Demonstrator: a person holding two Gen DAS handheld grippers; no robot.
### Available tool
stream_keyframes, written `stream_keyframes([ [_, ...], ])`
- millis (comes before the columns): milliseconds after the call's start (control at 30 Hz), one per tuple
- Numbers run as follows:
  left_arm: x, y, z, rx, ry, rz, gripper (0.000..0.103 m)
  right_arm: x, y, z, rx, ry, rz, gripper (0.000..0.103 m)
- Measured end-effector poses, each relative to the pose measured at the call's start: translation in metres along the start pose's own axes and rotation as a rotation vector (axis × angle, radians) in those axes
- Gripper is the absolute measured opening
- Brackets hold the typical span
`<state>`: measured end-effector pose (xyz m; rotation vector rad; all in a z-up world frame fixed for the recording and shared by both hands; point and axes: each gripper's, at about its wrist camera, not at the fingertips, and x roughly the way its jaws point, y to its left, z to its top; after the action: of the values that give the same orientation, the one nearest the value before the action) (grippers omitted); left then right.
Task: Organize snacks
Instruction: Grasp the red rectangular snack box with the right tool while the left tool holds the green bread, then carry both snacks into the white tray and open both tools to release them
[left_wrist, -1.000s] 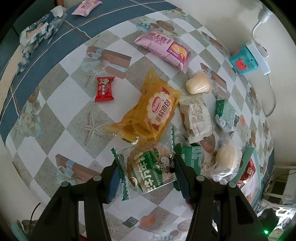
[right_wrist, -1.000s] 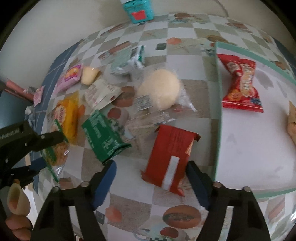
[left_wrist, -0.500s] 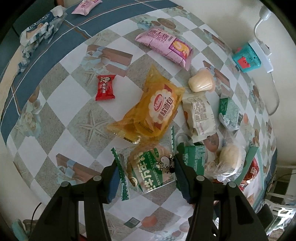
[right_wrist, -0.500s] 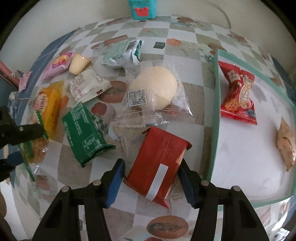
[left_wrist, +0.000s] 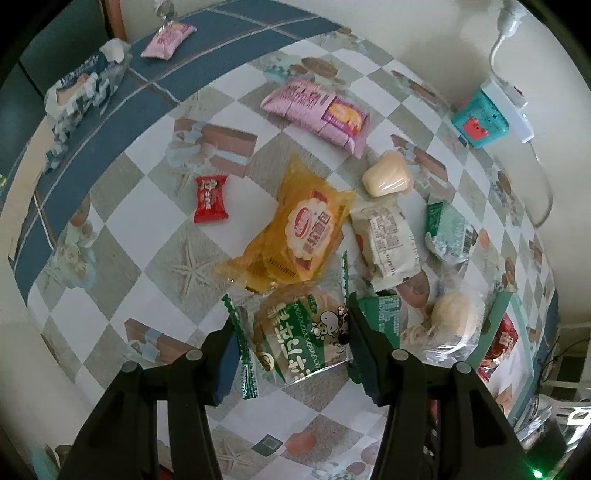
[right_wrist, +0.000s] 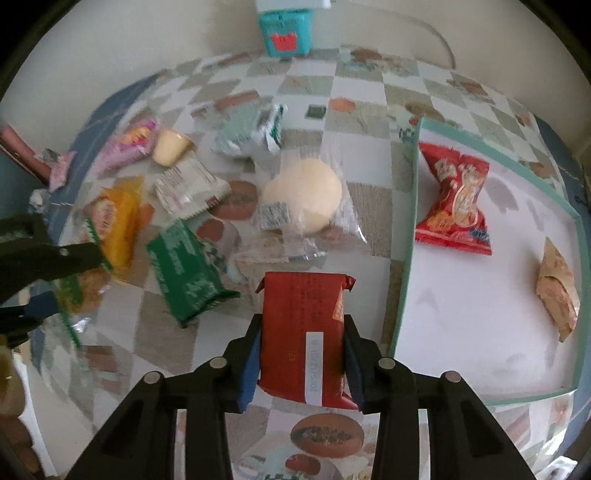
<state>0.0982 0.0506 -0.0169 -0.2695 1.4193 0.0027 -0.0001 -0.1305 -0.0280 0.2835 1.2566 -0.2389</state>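
Right claw (right_wrist: 301, 363) just closed around red packet (right_wrist: 303, 328).

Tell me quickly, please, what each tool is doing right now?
Left tool: closed on the green-and-clear snack pack.
Right tool: jaws just closed further, now gripping the red snack packet.

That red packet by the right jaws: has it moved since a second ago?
Yes. The red packet, earlier tilted on the tablecloth beside the tray, now sits straight between the just-closed jaws of the right gripper.

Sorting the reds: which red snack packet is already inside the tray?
The twisted red printed packet, lying in the white tray; the plain red one is between the right fingers.
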Motion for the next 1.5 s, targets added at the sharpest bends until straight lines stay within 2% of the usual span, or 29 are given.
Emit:
stream_keyframes([
  [200, -0.014, -0.013, -0.006, 0.037, -0.051, 0.018, 0.056, -0.026, -0.013, 0.004, 0.015, -0.063, 0.047, 0.042],
  [367, -0.020, -0.036, -0.019, 0.098, -0.077, 0.035, 0.056, -0.036, -0.044, 0.004, 0.091, -0.090, 0.063, 0.042],
  [700, -0.014, -0.107, -0.062, 0.306, -0.075, 0.049, 0.056, -0.041, -0.143, 0.000, 0.311, -0.116, 0.005, 0.042],
  [1000, -0.002, -0.187, -0.127, 0.540, -0.037, -0.010, 0.056, -0.047, -0.210, -0.016, 0.432, -0.113, -0.040, 0.042],
  [1267, 0.024, -0.234, -0.178, 0.682, 0.025, -0.026, 0.057, -0.047, -0.240, -0.029, 0.496, -0.098, -0.067, 0.042],
  [1400, 0.027, -0.239, -0.182, 0.704, 0.017, -0.024, 0.057, -0.042, -0.241, -0.031, 0.502, -0.076, -0.070, 0.042],
  [1500, 0.027, -0.236, -0.178, 0.684, 0.021, -0.024, 0.060, -0.042, -0.238, -0.030, 0.501, -0.074, -0.070, 0.043],
])
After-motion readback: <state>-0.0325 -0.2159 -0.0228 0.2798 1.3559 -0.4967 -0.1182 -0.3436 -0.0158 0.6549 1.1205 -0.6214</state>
